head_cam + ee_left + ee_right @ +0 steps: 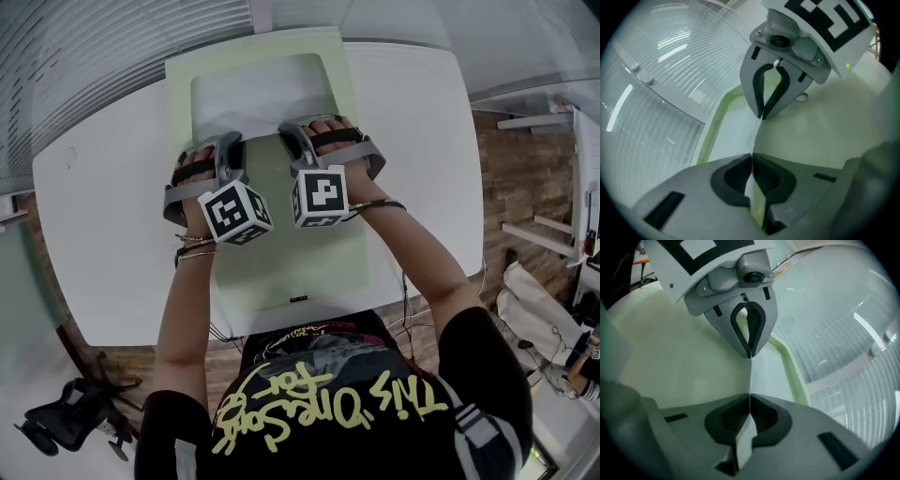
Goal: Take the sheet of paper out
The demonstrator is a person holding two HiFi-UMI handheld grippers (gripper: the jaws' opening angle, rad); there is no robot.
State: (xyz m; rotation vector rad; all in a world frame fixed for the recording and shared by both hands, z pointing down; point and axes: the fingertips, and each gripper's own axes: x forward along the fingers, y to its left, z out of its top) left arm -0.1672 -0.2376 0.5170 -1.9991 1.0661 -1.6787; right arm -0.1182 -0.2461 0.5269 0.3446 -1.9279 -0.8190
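We see a pale green folder (342,66) lying flat on the white table (112,216), from the upper middle of the head view down to the person's body; its far edge comes close to the table's far edge, and its near edge lies just before the table's near edge. The sheet of paper (258,94) shows as a white rectangle with rounded corners in the upper half of the folder, with a green border around three of its sides.

Both tongs stand side by side at the centre of the frame, just below the white rectangle, with their marker cubes (234,214) toward the person. The left tongs (752,161) are pressed together on a thin layer (757,204) that stands up between the pads, yellow-green on one face and white on the other; the right tongs (749,401) are likewise closed on a pale strip of it. Each gripper view shows the other tongs just beyond, pinching the same raised line; we cannot tell whether this layer is the paper or the folder's cover.

To the left and the right of the folder the white table top lies open up to its rounded edges; beyond the right edge is wooden floor, and a black chair (66,417) stands at the lower left.
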